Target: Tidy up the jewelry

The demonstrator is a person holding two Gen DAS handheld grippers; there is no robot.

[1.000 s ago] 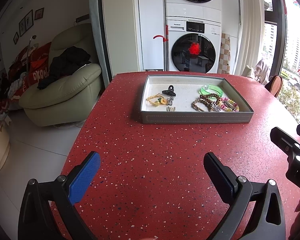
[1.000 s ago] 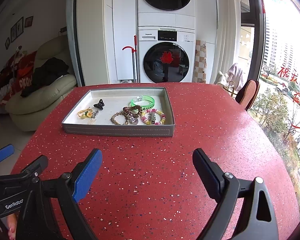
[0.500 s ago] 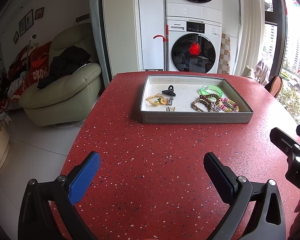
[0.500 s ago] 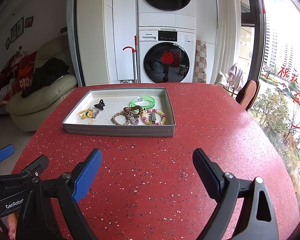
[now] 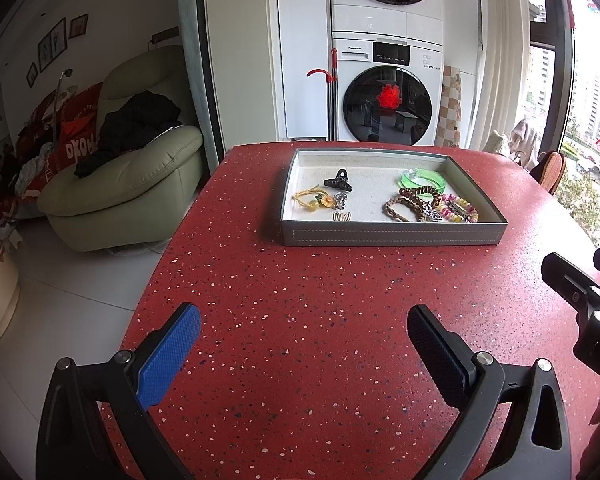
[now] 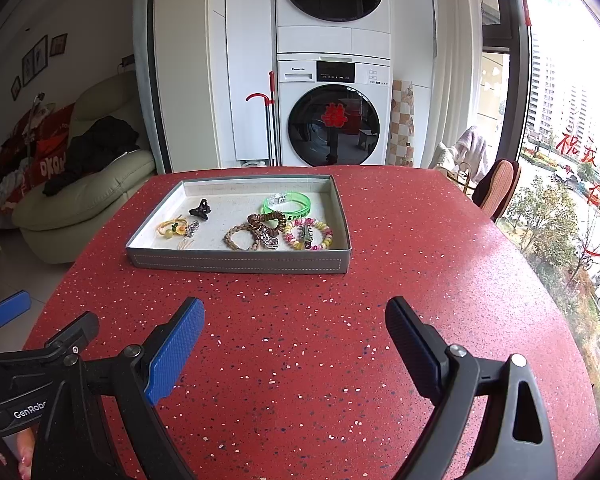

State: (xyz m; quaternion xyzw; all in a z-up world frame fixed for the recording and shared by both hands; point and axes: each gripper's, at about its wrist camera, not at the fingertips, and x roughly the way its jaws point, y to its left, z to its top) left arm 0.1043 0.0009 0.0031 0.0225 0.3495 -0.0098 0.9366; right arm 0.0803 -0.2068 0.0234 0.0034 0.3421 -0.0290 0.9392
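Observation:
A grey tray [image 5: 392,236] [image 6: 240,264] sits on the red speckled table. It holds a black claw clip [image 5: 339,182] [image 6: 200,209], a yellow hair tie [image 5: 314,200] [image 6: 173,227], a green bangle [image 5: 424,179] [image 6: 288,204], brown bracelets [image 5: 408,204] [image 6: 252,232] and a pink-and-yellow bead bracelet [image 5: 460,210] [image 6: 309,234]. My left gripper [image 5: 304,326] and right gripper [image 6: 296,318] are both open and empty, held above the table well in front of the tray.
The red table [image 5: 320,300] curves off at left above a white floor. A green sofa [image 5: 128,192] stands at left, stacked washing machines [image 6: 334,112] behind the table, a chair [image 6: 496,188] and a window at right. The right gripper's body [image 5: 580,292] shows in the left wrist view.

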